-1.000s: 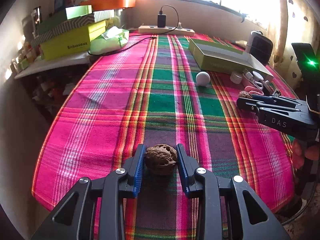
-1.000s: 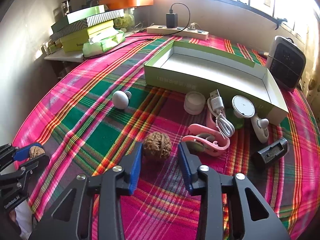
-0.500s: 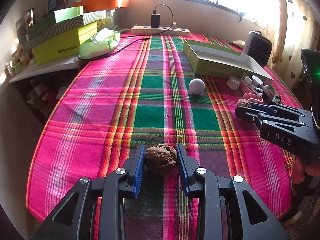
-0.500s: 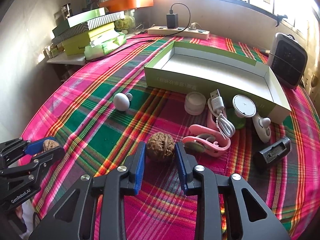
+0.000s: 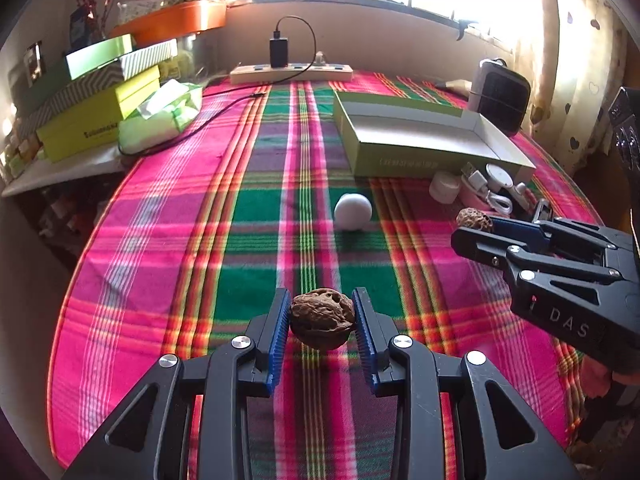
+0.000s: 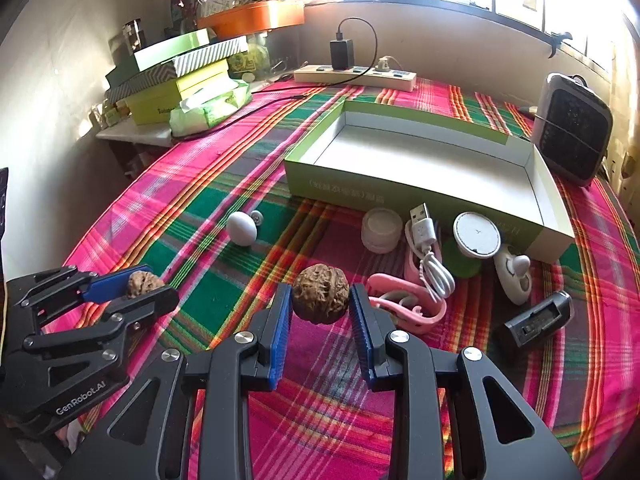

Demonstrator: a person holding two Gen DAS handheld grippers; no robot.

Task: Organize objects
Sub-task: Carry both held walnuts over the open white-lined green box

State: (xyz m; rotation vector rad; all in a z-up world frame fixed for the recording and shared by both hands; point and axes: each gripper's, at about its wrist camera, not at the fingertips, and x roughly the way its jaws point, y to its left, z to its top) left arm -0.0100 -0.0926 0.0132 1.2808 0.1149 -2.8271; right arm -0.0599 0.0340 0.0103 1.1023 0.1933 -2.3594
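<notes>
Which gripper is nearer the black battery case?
Right. The right gripper holds its walnut just left of the battery case; the left gripper is farther left.

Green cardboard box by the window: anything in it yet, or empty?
Empty. The right wrist view shows the open green cardboard box with a bare white floor, nothing inside.
</notes>
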